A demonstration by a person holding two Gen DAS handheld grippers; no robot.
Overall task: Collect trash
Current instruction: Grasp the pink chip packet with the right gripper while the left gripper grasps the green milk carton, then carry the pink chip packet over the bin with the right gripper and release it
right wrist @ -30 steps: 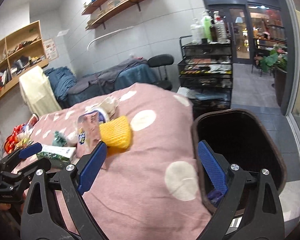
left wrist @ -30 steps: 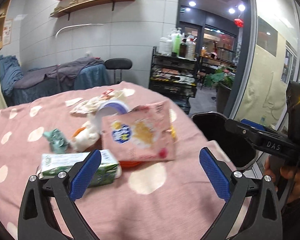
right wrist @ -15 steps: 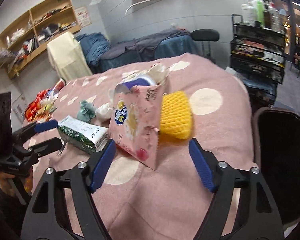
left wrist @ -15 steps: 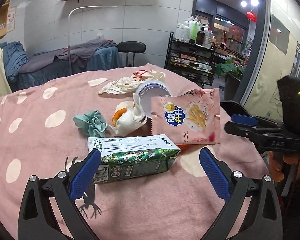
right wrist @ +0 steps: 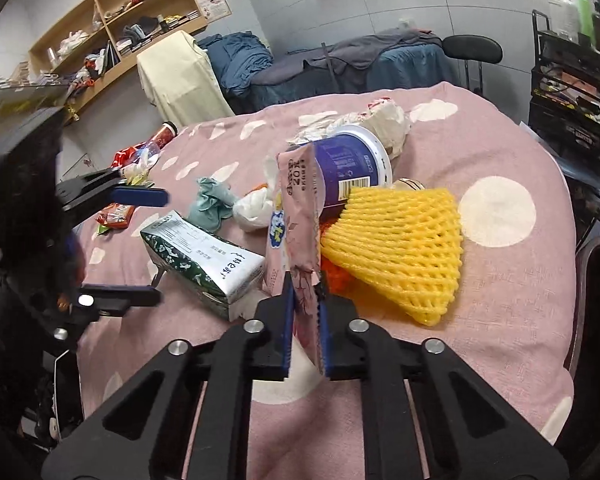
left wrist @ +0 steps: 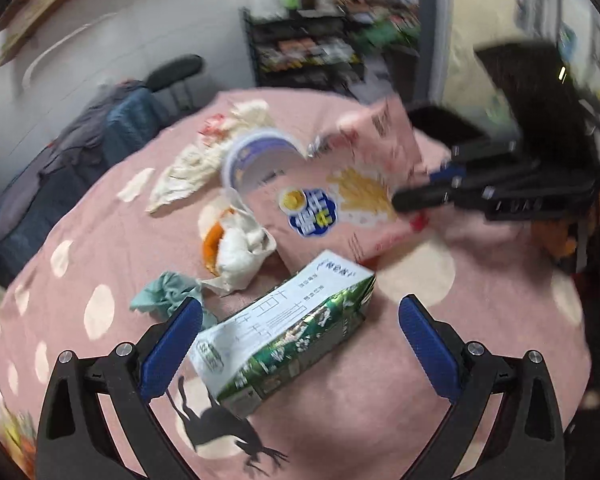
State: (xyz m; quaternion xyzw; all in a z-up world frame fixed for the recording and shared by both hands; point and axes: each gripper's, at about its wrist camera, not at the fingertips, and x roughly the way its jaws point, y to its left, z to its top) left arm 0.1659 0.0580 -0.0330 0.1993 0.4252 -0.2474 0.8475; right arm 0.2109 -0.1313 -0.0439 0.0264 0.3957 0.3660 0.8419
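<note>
A pink snack bag (right wrist: 296,232) stands on edge on the pink dotted tablecloth (right wrist: 500,152), and my right gripper (right wrist: 305,320) is shut on its lower corner. In the left wrist view that same right gripper (left wrist: 420,196) pinches the pink snack bag (left wrist: 340,200) at its right edge. My left gripper (left wrist: 300,344) is open, its blue pads on either side of a green and white carton (left wrist: 284,328) lying flat, not touching it. A purple tub (right wrist: 352,168) lies behind the bag, beside a yellow foam net (right wrist: 400,248).
Crumpled teal paper (left wrist: 164,296), a white tissue wad with orange inside (left wrist: 236,244) and a crumpled white wrapper (left wrist: 204,156) lie past the carton. Red wrappers (right wrist: 116,212) sit at the far left. A black bin (right wrist: 596,280) stands off the table's right edge.
My right gripper swung from the bin toward the table and closed on the pink bag. My left gripper came forward over the carton, rolled, and stayed open.
</note>
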